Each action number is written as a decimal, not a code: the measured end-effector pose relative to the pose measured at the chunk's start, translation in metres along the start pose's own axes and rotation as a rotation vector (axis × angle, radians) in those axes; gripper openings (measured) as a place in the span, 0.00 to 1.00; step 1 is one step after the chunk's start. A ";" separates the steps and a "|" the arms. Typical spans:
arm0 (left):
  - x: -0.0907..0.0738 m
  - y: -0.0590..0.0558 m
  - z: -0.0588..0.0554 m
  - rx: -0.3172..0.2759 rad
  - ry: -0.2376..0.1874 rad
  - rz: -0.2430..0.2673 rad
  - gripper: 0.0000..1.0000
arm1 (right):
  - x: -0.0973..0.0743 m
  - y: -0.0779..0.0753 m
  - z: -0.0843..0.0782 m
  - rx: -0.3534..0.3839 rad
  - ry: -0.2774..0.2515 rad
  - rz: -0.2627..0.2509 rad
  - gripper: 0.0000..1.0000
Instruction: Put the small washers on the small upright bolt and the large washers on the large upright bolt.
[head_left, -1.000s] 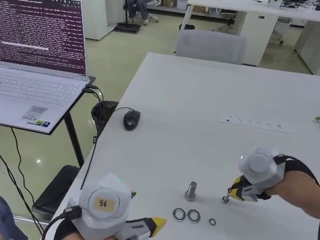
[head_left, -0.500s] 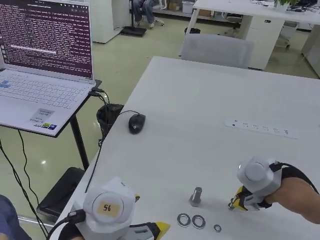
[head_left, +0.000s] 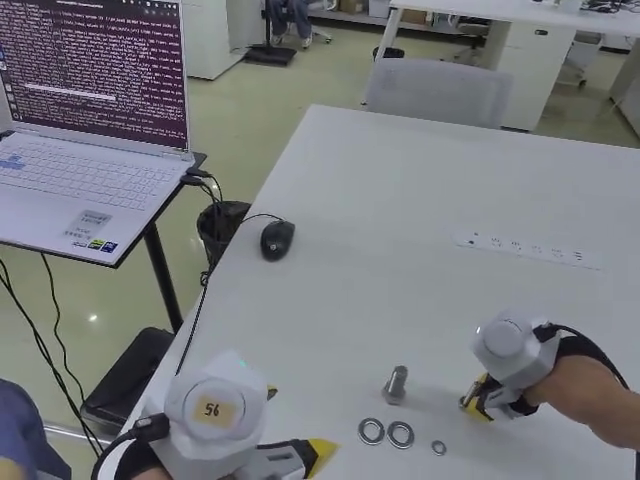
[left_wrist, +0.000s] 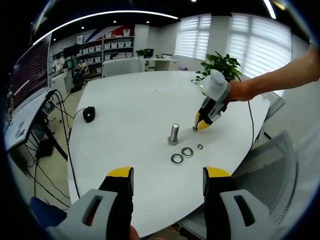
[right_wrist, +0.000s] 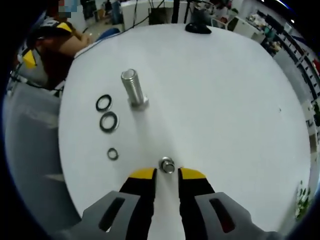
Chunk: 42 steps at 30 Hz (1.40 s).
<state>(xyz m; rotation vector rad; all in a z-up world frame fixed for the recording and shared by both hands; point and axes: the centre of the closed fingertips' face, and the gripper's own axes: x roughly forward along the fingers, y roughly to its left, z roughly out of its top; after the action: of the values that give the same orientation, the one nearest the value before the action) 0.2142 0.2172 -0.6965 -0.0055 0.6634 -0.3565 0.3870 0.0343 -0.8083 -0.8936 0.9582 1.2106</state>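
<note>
The large upright bolt (head_left: 397, 383) (right_wrist: 134, 89) (left_wrist: 173, 134) stands near the table's front. Two large washers (head_left: 371, 431) (head_left: 401, 434) (right_wrist: 103, 102) (right_wrist: 109, 121) (left_wrist: 177, 159) lie flat beside it, and a small washer (head_left: 438, 447) (right_wrist: 113, 153) (left_wrist: 200, 146) lies a little further right. The small upright bolt (right_wrist: 166, 164) (head_left: 465, 402) (left_wrist: 195, 129) seems to carry a ring. My right gripper (right_wrist: 167, 174) (head_left: 478, 402) (left_wrist: 204, 122) points down at it, jaws narrowly open, tips just short of the bolt. My left gripper (left_wrist: 168, 172) (head_left: 318, 450) hangs open at the near edge, holding nothing.
A black mouse (head_left: 277, 240) with its cable and a white power strip (head_left: 528, 250) lie farther back on the white table (head_left: 400, 200). An open laptop (head_left: 80, 130) stands on a side stand to the left. A grey chair (head_left: 435, 90) is behind the table.
The head camera has shifted a little. My right gripper stays at the small bolt and the left gripper stays at the near edge; the washers have not moved.
</note>
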 end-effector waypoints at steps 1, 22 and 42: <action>0.000 0.001 0.001 -0.001 -0.002 0.002 0.55 | -0.003 -0.001 -0.001 0.007 -0.010 -0.006 0.18; 0.005 -0.008 0.006 0.021 -0.004 -0.021 0.55 | -0.004 0.056 -0.027 0.148 -0.140 0.050 0.19; 0.002 -0.008 0.004 0.015 -0.010 -0.013 0.55 | 0.019 0.085 0.010 -0.105 -0.081 0.087 0.18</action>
<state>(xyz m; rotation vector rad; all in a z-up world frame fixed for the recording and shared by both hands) 0.2152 0.2087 -0.6932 0.0027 0.6512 -0.3736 0.3062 0.0617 -0.8265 -0.8854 0.8826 1.3714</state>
